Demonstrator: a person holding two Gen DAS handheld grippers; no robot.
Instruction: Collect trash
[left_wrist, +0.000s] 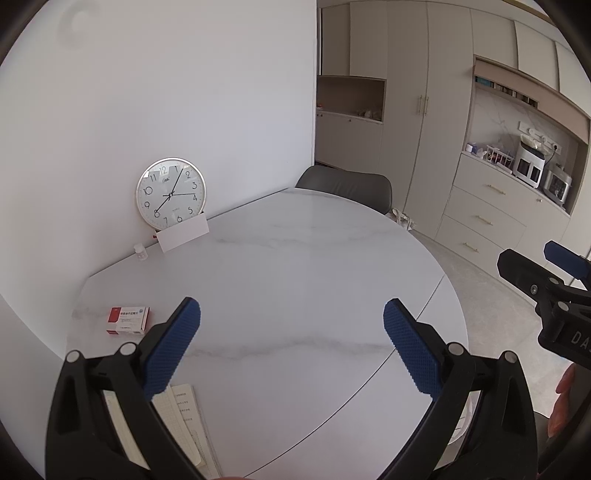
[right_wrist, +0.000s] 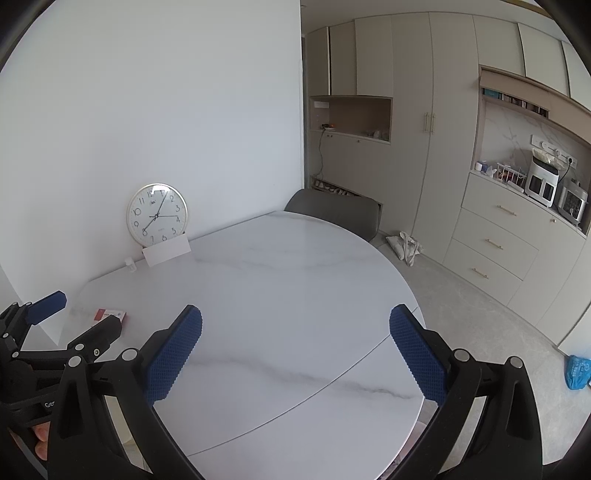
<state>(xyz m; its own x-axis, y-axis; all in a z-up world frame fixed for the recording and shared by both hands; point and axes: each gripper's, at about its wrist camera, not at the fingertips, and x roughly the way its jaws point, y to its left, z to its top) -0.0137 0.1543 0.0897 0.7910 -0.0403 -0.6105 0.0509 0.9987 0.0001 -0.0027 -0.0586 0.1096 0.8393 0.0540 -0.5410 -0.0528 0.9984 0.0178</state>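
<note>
Left gripper (left_wrist: 291, 339) and right gripper (right_wrist: 295, 347) both spread wide, empty, hovering over table (left_wrist: 295, 266). Red-white medicine box (left_wrist: 128, 320) lay flat, ahead-left of left gripper, long axis crosswise; left hand judged nearer.

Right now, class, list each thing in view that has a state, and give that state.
Left gripper: open, holding nothing.
Right gripper: open, holding nothing.
Medicine box: closed, lying flat on the table.
Clock: upright, leaning against the wall.
White card: propped against the clock.
Small bottle: upright, capped.
</note>
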